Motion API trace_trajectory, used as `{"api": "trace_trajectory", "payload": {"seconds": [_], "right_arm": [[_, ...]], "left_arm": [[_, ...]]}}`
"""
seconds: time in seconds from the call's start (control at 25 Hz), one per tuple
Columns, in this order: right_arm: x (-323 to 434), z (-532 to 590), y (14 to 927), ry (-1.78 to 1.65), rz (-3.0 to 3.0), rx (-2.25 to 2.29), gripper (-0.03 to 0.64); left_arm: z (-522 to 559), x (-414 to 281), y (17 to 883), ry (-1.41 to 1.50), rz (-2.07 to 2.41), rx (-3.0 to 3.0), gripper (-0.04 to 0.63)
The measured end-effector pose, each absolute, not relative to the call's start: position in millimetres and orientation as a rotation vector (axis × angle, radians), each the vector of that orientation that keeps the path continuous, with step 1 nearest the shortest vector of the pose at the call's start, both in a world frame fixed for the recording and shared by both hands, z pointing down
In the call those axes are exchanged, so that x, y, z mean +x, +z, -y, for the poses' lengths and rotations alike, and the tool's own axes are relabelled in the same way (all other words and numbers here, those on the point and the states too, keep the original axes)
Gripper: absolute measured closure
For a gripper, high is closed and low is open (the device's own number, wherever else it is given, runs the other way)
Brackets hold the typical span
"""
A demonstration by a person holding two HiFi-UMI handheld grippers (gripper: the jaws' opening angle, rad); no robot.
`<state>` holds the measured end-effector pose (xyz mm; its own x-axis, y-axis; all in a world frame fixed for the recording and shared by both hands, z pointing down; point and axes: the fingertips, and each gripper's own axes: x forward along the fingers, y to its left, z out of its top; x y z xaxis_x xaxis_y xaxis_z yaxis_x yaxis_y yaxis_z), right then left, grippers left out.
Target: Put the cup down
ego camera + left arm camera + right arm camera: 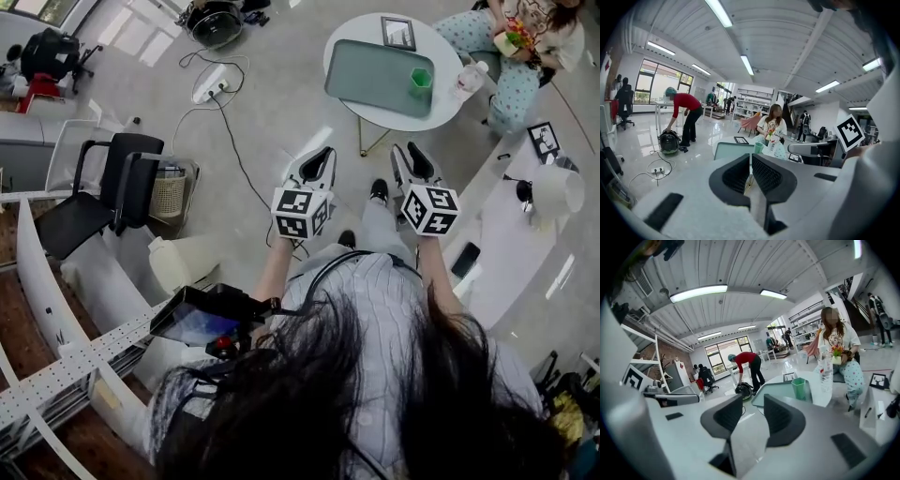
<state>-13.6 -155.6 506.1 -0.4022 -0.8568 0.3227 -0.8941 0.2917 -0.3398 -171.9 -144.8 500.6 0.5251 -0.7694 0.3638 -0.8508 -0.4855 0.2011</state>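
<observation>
Two empty grippers away from the cup (pixel 420 82): left gripper (pixel 750 157) fingers (pixel 735 177) together, right gripper (pixel 753 399) fingers (pixel 783 419) partly apart.

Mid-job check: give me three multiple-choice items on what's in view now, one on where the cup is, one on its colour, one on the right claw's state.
1. Where is the cup?
A. on the tray on the round table
B. on the floor
C. on the black chair

2. What colour is the cup?
A. red
B. white
C. green

3. How is the right claw?
A. shut on the cup
B. open, nothing between its jaws
C. shut on a bottle

Answers:
1 A, the head view shows it standing on the tray.
2 C, it looks green in every view.
3 B, the right gripper view shows a clear gap between its jaws, with the cup far off on the table.
</observation>
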Motion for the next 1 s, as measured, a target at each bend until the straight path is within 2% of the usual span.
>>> {"api": "trace_trajectory", "payload": {"seconds": [0.08,0.16,1.0], "right_arm": [[-17,139,501,0.728,2.458,1.7,0.507],[-21,124,496,0.724,2.461,1.708,0.523],[-1,58,462,0.663,2.534,1.664,0.538]], "left_arm": [[131,-172,497,0.304,1.323,2.426,0.568],[118,-172,494,0.291,1.307,2.438,0.569],[60,-108,464,0.283,1.21,2.54,0.569]]}}
